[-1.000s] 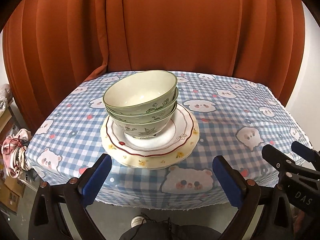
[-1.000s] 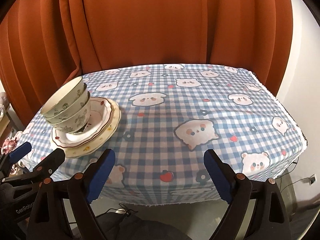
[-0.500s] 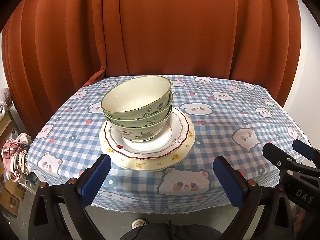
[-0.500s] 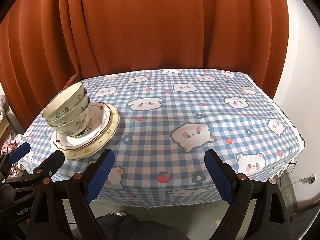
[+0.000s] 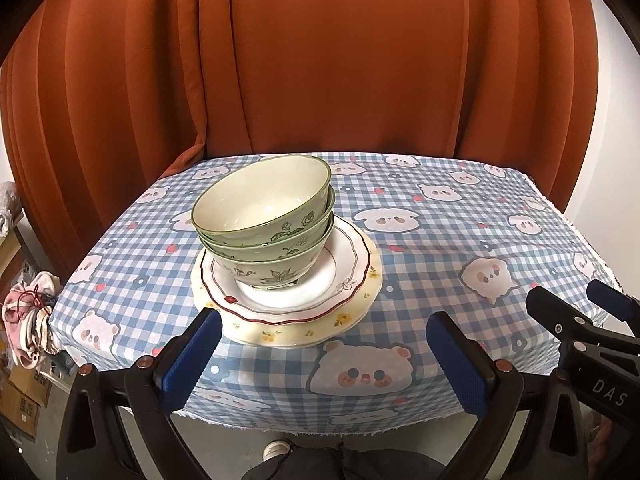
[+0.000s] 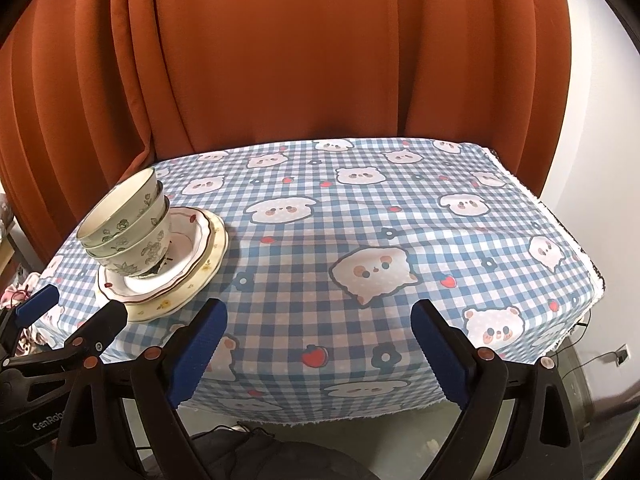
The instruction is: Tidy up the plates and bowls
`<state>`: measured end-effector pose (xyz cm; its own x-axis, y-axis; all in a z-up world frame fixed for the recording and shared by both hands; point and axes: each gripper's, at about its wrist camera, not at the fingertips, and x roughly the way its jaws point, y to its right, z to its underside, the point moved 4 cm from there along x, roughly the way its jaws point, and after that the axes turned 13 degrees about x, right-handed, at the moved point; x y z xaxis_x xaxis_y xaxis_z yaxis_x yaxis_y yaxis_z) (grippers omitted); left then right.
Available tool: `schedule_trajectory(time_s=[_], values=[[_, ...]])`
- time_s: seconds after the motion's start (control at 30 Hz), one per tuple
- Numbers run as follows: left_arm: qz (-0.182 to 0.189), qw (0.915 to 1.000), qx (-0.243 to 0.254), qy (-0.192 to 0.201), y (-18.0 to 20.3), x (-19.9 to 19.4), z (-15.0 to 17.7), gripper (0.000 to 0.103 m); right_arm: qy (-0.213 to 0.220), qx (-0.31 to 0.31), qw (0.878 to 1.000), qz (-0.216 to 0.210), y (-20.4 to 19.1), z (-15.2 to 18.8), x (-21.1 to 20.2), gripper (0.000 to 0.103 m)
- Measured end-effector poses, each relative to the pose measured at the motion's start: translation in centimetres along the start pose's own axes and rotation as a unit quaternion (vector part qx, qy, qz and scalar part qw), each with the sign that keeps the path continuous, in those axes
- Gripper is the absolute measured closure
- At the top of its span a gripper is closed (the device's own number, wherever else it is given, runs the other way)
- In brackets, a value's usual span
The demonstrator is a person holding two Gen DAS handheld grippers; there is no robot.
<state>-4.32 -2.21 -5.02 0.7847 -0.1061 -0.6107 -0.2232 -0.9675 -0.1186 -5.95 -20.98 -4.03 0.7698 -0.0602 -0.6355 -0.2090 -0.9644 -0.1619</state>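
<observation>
Three green floral bowls (image 5: pixel 266 220) are nested, tilted, on a white red-rimmed plate (image 5: pixel 340 272), which lies on a cream plate (image 5: pixel 360 312). The stack stands on the table's left part; it also shows in the right wrist view (image 6: pixel 132 224). My left gripper (image 5: pixel 324 356) is open and empty, just in front of the stack at the table's near edge. My right gripper (image 6: pixel 320 340) is open and empty, before the table's bare middle, right of the stack. Each gripper shows at the edge of the other's view.
The table has a blue checked bear-print cloth (image 6: pixel 360 240). Orange curtains (image 5: pixel 320 60) hang close behind it. A pink cloth bundle and boxes (image 5: pixel 24 320) sit on the floor at the left. A white wall (image 6: pixel 600 120) is at the right.
Both grippers have drawn back and risen slightly from the table; the stack looks smaller and farther. The dishes have not moved. Both grippers stay open.
</observation>
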Motion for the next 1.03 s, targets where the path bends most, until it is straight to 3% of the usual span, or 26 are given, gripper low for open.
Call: schedule_trajectory(time_s=[1.03], values=[[-0.004,1.0,0.004,0.004,0.07,-0.09,-0.2,0.0,0.002,0.001,1.0,0.001,0.6,-0.25,0.13,0.007]])
